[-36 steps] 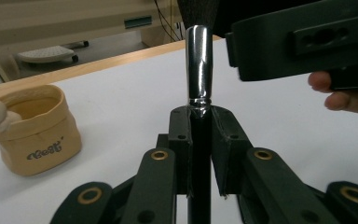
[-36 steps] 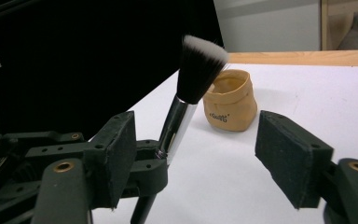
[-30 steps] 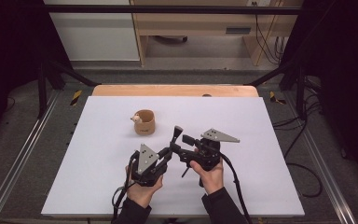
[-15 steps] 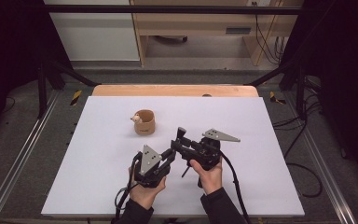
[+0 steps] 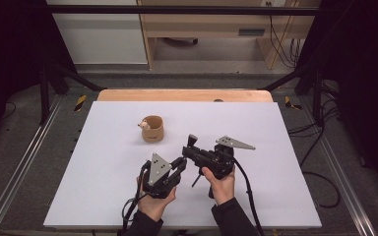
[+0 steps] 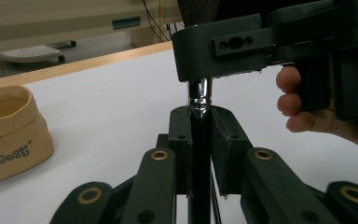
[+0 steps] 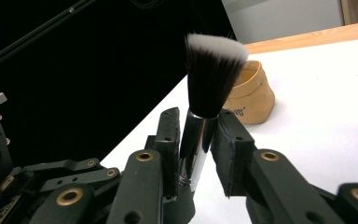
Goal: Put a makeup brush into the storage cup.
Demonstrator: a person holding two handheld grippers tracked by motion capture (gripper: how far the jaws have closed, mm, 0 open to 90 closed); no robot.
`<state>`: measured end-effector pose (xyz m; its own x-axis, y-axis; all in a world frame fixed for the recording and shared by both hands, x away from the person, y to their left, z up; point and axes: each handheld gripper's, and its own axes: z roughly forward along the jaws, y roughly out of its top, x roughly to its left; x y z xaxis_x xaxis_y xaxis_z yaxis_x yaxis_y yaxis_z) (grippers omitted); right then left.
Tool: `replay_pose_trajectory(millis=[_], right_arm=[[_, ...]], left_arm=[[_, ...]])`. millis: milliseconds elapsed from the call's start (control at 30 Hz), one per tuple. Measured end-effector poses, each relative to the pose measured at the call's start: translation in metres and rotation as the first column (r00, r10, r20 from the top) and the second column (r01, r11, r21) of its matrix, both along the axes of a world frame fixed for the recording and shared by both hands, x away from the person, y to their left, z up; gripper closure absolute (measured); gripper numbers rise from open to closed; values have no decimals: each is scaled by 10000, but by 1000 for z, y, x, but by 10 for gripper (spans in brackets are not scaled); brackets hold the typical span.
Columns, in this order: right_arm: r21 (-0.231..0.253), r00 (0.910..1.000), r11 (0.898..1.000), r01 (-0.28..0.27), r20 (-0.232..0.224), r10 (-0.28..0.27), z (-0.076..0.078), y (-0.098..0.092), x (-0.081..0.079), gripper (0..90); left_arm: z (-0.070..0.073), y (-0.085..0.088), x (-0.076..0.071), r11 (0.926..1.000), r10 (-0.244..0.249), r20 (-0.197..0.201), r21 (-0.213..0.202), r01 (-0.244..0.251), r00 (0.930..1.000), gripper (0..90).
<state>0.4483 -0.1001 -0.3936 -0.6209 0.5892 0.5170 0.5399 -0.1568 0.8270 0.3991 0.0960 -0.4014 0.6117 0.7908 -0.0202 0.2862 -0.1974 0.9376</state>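
A makeup brush (image 5: 192,140) with a black handle, silver ferrule and dark white-tipped bristles stands upright between my two grippers above the white table. My left gripper (image 5: 179,164) is shut on the brush's black handle (image 6: 199,140), just under the ferrule. My right gripper (image 5: 189,151) comes from the right. Its jaws have just been closing, and its pads now press the ferrule (image 7: 198,135) below the bristles (image 7: 212,70). In the left gripper view, the right gripper's body (image 6: 261,42) sits right above my left gripper (image 6: 200,114).
A small tan fabric pouch (image 5: 152,130) stands upright behind the grippers, left of centre, with a small pale thing (image 5: 142,125) at its rim. It also appears as the pouch (image 6: 9,135) and the pouch (image 7: 249,95). A wooden strip (image 5: 184,95) edges the table's far side.
The right gripper's jaws, wide apart a second ago, have closed in on the brush's ferrule. Both hands and the left gripper's hold have stayed put.
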Motion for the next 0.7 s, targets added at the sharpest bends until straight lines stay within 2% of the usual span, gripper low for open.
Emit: replay_pose_trajectory(millis=[367, 500, 700], right_arm=[[136, 9999, 9998, -131, 107, 130, -1, -1, -1, 774], [103, 9994, 9998, -171, 306, 168, 0, -1, -2, 775], [-78, 9986, 9997, -217, 474, 221, 0, 2, -3, 774]], left_arm=[[0, 0, 1, 9999, -93, -16, 113, 93, 10000, 778], [0, 1, 2, 9998, 61, -84, 194, -59, 9999, 656], [1, -2, 8, 9986, -14, -358, 535, 33, 9994, 609]])
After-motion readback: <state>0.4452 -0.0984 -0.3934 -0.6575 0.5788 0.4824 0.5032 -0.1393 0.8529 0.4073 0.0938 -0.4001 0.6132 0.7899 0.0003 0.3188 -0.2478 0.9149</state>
